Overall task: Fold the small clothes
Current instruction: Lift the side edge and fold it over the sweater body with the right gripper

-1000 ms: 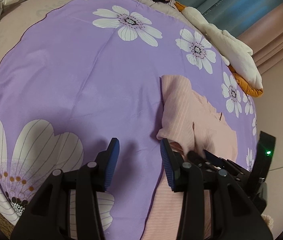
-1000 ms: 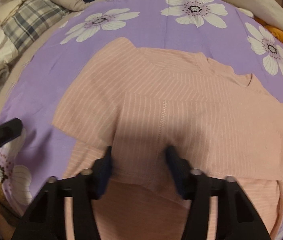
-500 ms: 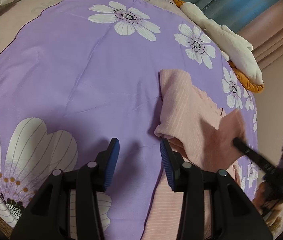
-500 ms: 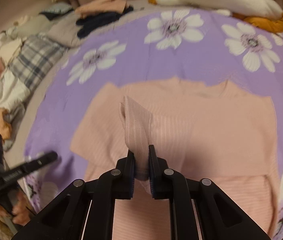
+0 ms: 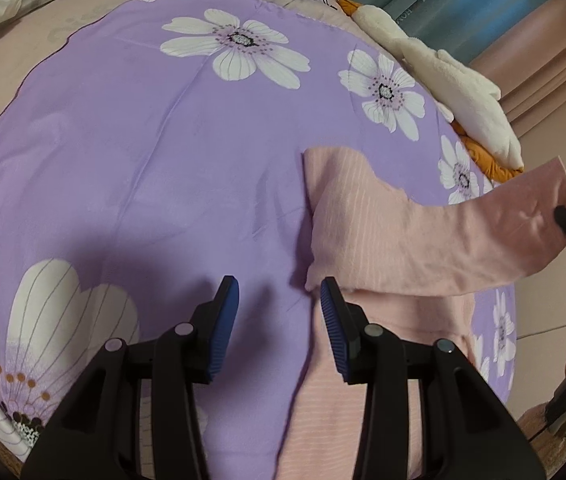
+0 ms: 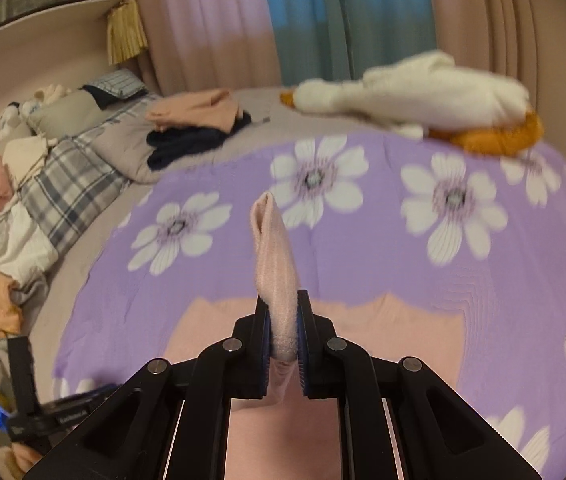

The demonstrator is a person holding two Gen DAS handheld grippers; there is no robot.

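Observation:
A pink striped shirt (image 5: 367, 220) lies on a purple flowered bedsheet (image 5: 143, 160). My right gripper (image 6: 283, 320) is shut on a fold of the shirt (image 6: 275, 264) and holds it lifted above the bed; in the left wrist view it (image 5: 563, 216) is at the far right with the pink cloth stretched up to it. My left gripper (image 5: 279, 300) is open and empty, low over the sheet just left of the shirt's near folded edge.
A white and orange plush goose (image 6: 415, 96) lies at the far edge of the sheet. Folded dark and peach clothes (image 6: 199, 124) and a plaid quilt (image 6: 63, 184) lie at the back left. Curtains (image 6: 323, 16) hang behind the bed.
My right gripper shut on the shirt's near part and lifted it up and to the right, so that part rose off the bed. My left gripper stayed open and barely moved.

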